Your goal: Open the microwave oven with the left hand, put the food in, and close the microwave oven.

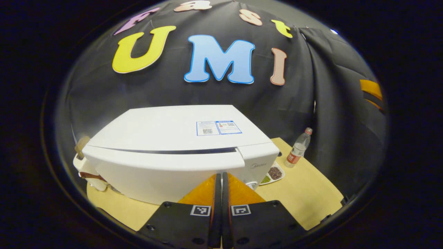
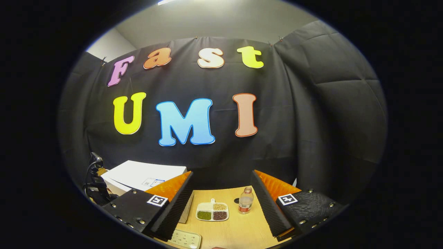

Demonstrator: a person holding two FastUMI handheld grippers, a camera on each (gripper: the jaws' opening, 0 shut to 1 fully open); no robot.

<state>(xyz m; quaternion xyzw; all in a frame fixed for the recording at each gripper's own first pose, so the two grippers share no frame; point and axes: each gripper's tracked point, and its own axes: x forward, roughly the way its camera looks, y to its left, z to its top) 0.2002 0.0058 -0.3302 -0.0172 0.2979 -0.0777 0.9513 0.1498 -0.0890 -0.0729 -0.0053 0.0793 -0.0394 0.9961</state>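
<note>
The white microwave (image 1: 166, 138) stands on the wooden table (image 1: 311, 193) with its door closed. My left gripper (image 1: 221, 175) is shut with nothing in it, just in front of the door's right end, near the control panel. The food is a white divided tray (image 1: 275, 173) of beans, lying on the table right of the oven. In the right gripper view the tray (image 2: 212, 211) lies ahead, below my right gripper (image 2: 222, 174), which is open wide and holds nothing. The microwave (image 2: 145, 174) sits at the left there, with the left gripper (image 2: 95, 188) beside it.
A plastic water bottle (image 1: 297, 149) stands upright behind the tray, also seen as the bottle (image 2: 245, 200) to the tray's right. A white object with a brown strap (image 1: 86, 167) stands left of the oven. A flat white pad (image 2: 183, 238) lies near the front edge.
</note>
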